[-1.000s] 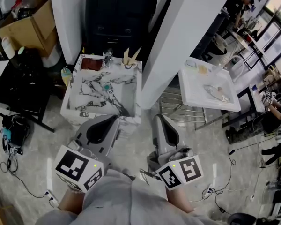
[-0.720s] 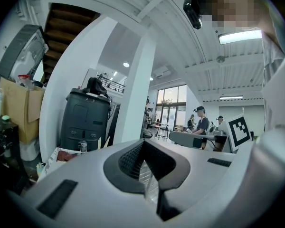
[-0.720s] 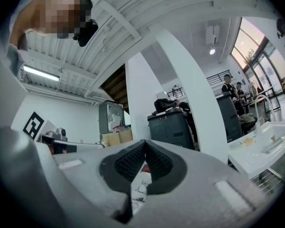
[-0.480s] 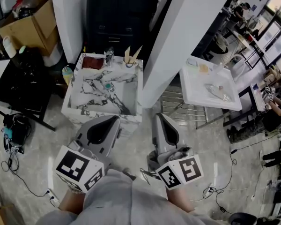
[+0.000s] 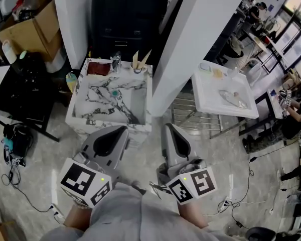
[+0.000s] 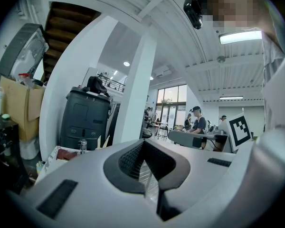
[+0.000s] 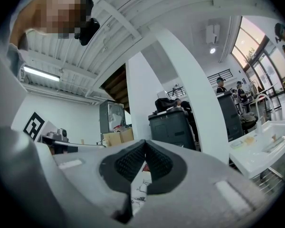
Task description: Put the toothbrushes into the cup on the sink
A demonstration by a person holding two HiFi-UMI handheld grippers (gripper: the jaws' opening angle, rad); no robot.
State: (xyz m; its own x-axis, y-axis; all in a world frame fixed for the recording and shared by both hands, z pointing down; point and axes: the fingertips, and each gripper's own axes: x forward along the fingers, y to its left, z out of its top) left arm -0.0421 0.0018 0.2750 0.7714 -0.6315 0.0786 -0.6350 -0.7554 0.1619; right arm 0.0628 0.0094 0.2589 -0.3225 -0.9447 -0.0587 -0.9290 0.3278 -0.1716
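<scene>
Two pale toothbrushes (image 5: 145, 57), as far as so small a detail can be read, stand splayed in one cup (image 5: 138, 69) on the back rim of one marble-veined sink (image 5: 140, 107), next to a tap (image 5: 115, 62) and a reddish pad (image 5: 98, 68). A second, plain white basin (image 5: 206, 100) sits well to the right, past a white pillar (image 5: 190, 39). A dark cabinet (image 5: 125, 19) stands behind the sink, one cardboard box (image 5: 30, 26) and a black table (image 5: 20, 97) to the left, on a glossy pale floor (image 5: 35, 149). The left gripper (image 5: 124, 128) (image 6: 143, 141) and the right gripper (image 5: 166, 126) (image 7: 145, 141) are held level short of the sink's front edge, each with its jaws clenched tip to tip on nothing
</scene>
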